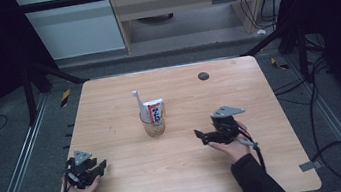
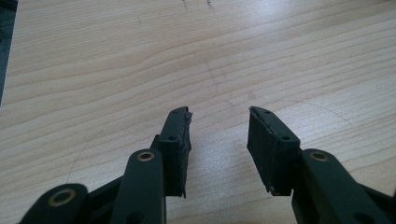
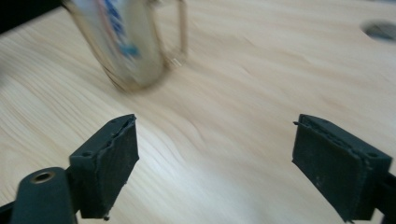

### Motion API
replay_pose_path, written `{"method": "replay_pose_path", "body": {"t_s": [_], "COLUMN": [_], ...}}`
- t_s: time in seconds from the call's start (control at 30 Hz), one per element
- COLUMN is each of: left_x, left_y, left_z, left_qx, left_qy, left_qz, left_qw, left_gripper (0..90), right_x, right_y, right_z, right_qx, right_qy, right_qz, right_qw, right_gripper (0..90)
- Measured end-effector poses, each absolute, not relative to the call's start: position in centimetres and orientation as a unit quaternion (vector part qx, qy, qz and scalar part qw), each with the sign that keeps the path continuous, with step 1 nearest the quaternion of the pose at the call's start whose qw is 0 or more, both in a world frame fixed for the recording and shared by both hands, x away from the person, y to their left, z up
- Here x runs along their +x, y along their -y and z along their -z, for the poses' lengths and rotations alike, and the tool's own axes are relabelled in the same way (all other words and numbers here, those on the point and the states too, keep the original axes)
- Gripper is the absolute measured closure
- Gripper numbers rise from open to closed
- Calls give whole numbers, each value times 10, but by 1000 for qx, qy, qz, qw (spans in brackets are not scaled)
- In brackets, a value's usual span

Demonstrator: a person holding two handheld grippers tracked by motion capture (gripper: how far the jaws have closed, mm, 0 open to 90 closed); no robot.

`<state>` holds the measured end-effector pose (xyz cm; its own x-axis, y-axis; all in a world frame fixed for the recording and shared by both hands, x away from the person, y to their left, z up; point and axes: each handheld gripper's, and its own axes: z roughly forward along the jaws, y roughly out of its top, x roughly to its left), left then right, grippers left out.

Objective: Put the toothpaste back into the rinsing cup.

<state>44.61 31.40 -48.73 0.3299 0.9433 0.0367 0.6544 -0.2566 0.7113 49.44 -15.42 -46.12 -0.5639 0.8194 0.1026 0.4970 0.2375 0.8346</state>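
Glass cup (image 1: pixel 154 123) holding toothpaste tube (image 1: pixel 155 110) and toothbrush (image 1: pixel 137 100): rigid, slick, breakable.
Grip cup wall low; right gripper (image 1: pixel 199 136) and left gripper (image 1: pixel 101 165) both spread, empty.

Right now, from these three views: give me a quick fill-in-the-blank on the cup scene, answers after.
1. The glass cup holds a toothbrush and a tube of ____.
2. The right claw has its jaws ____, with nothing between them.
3. The left claw sits near the table's front-left corner, and its jaws are ____.
4. The cup stands ____ on the table.

Missing words: toothpaste; open; open; upright
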Motion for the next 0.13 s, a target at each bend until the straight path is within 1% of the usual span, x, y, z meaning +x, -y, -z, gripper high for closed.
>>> {"method": "replay_pose_path", "body": {"t_s": [0.13], "left_x": [447], "left_y": [-314], "left_z": [488], "left_qx": [757], "left_qy": [-529], "left_qz": [-235], "left_qw": [304], "left_gripper": [554], "right_x": [480], "right_y": [192], "right_z": [473], "right_qx": [463], "right_qy": [-750], "right_qz": [-432], "right_qw": [191], "right_gripper": [108]}}
